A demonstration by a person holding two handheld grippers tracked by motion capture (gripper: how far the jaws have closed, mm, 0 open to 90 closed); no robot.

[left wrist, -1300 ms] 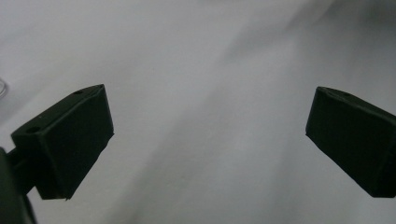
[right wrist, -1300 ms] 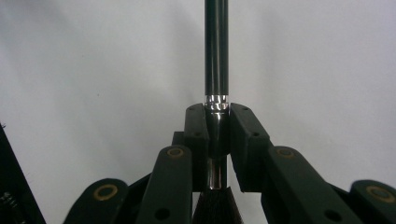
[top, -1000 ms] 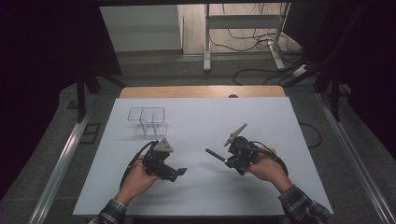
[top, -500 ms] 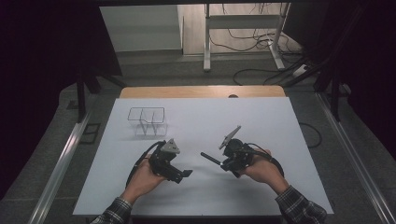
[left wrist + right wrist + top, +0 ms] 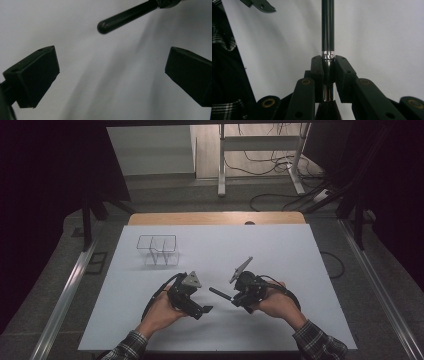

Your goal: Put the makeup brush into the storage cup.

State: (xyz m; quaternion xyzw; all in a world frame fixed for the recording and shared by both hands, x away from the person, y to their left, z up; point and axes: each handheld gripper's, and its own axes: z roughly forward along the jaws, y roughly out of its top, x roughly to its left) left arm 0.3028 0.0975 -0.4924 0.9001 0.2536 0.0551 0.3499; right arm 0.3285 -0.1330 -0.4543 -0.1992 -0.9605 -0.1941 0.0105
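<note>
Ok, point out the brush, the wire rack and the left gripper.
brush [image 5: 328, 30]: right gripper view, on its black handle.
wire rack [image 5: 158, 249]: high view, on its top wire frame.
left gripper [image 5: 111, 80]: left gripper view, midway between its two spread jaws.

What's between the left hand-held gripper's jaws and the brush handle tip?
Nothing. In the left gripper view the left hand-held gripper is open, and only bare white table separates it from the brush handle tip.
</note>
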